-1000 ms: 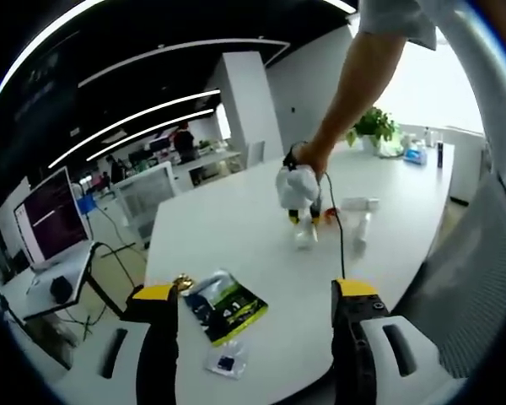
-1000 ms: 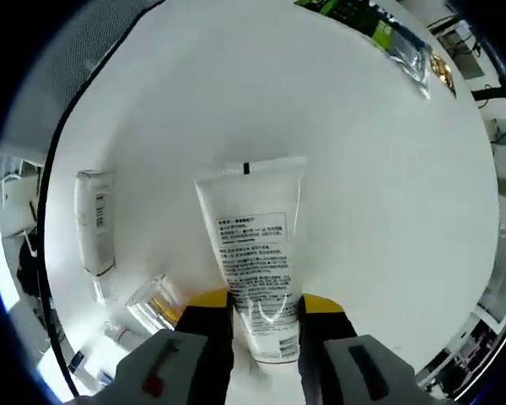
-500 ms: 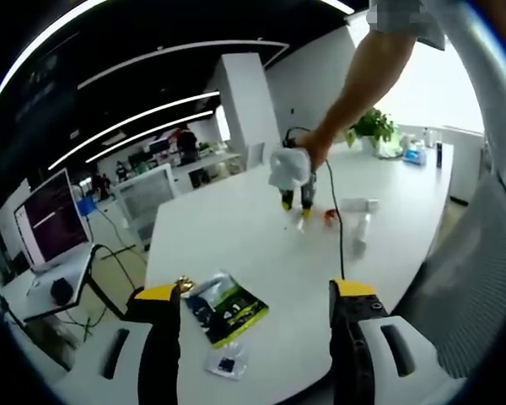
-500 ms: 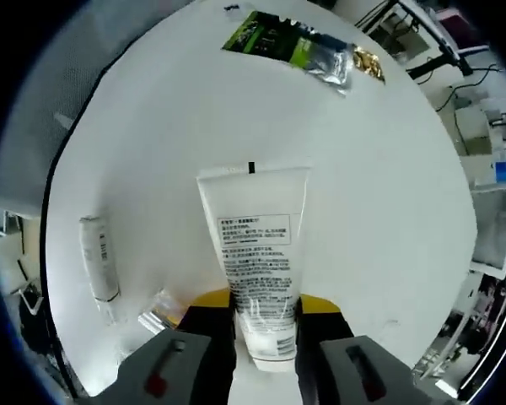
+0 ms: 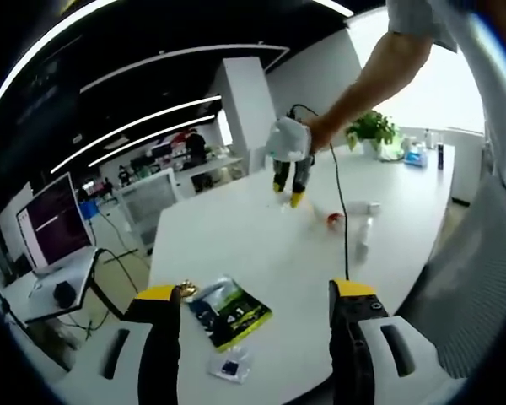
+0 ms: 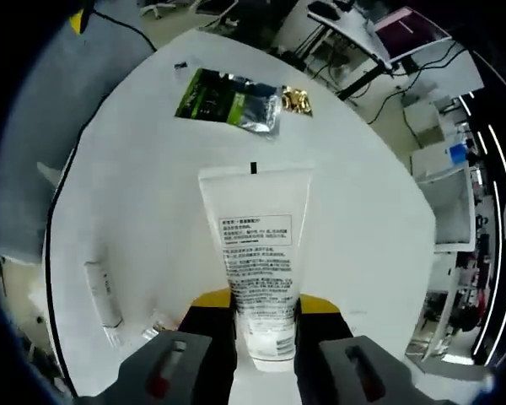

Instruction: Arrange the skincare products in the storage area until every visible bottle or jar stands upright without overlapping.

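The right tongs (image 6: pixel 255 325) are clamped on a white tube (image 6: pixel 255 253), gripping it near its cap end so the flat crimped end points away from the camera, with printed text facing up. The tube is lifted clear above the white table (image 6: pixel 363 211). Seen from the left gripper view, the same right tongs (image 5: pixel 287 192) hang high over the middle of the table (image 5: pixel 236 245), held by the person's hand (image 5: pixel 316 135), with a black cable trailing down from them; the tube itself is too small to make out there.

On the table below, in the right gripper view, a slim white bottle (image 6: pixel 101 294) lies on its side well apart from the tube, and just beside it is a small clear item (image 6: pixel 156 323) I cannot identify. Farther off lies a green and dark sachet (image 6: pixel 228 99) with a small gold item (image 6: pixel 297 99) touching its edge.

The left tongs (image 5: pixel 251 316) hover wide apart and empty over the near table edge, the sachet (image 5: pixel 229 310) between them. A small clear packet (image 5: pixel 229 366) lies near it.
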Available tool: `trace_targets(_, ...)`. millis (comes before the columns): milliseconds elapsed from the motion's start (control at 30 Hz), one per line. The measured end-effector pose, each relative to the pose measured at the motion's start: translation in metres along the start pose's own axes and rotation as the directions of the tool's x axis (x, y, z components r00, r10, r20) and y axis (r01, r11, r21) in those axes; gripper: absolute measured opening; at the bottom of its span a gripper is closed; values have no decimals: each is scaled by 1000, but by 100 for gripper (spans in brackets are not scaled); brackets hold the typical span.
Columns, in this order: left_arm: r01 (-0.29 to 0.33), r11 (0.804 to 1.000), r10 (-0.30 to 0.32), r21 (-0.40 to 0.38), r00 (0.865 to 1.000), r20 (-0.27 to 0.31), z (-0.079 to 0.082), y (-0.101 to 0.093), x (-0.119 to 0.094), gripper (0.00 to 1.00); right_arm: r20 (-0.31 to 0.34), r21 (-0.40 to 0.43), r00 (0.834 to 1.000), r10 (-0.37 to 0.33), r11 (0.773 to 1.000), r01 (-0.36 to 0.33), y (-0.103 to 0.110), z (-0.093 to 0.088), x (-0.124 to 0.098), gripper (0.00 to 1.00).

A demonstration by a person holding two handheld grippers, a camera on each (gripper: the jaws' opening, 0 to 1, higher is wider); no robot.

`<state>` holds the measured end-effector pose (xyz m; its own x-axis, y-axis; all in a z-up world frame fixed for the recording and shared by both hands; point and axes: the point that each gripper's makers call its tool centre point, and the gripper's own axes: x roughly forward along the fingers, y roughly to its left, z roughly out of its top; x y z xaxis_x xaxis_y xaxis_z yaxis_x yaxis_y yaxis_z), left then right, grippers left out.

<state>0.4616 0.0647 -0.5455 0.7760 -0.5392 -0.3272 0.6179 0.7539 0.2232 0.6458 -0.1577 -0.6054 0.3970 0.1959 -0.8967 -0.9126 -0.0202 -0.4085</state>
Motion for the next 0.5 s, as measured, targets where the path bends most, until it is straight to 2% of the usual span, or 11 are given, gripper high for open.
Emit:
trace_targets(300, 17, 1000, -17, 17, 1000, 4, 1, -5, 0, 69, 64, 50, 991, -118, 992, 115, -16, 16, -42, 17)
trace_targets(433, 25, 999, -26, 22, 1000, 4, 1, -7, 0, 69, 135, 144, 975, -175, 977, 155, -23, 27, -65, 17)
trace_targets(500, 28, 999, -28, 23, 1000, 6, 1, -7, 0, 69, 151, 171, 968, -198, 970, 172, -26, 30, -74, 17)
